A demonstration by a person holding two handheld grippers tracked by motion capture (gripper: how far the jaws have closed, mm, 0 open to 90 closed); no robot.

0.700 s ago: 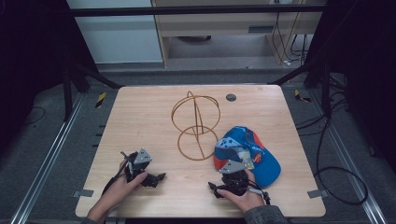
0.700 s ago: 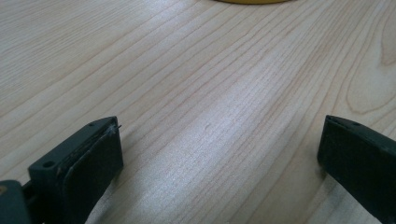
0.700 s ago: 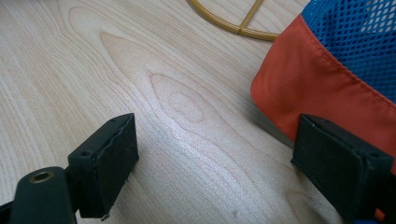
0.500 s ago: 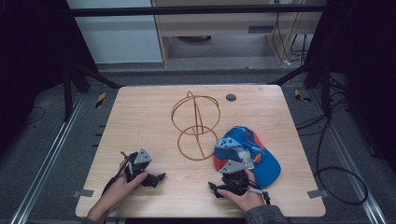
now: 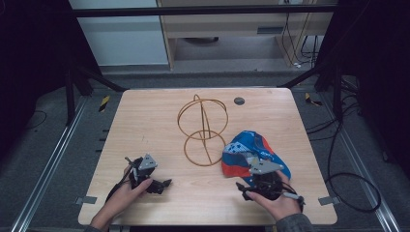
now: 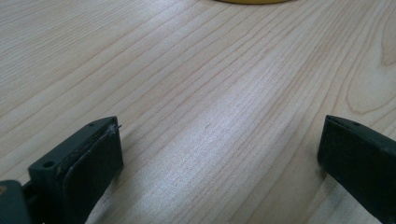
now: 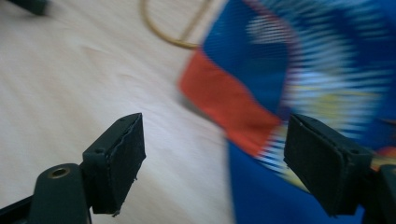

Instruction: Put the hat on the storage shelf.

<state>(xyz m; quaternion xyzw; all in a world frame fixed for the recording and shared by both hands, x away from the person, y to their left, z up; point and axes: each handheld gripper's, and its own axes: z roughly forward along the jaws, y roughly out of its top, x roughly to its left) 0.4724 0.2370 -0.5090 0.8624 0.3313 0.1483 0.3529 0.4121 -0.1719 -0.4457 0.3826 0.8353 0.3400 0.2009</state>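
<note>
One table [image 5: 145,121]: one wire stand [image 5: 202,129], one cap [image 5: 254,152]. Left gripper [image 5: 162,184] and right gripper [image 5: 241,188] both released, empty.

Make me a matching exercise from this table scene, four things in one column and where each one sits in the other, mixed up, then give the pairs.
Things:
1. wire stand
2. blue and red cloth
3. dark disc
4. left gripper

Places:
A. far edge of the table
B. near left, jaws apart over bare wood
C. middle of the table
D. right of the stand, just ahead of the right gripper

Pairs: 1-C, 2-D, 3-A, 4-B
</note>
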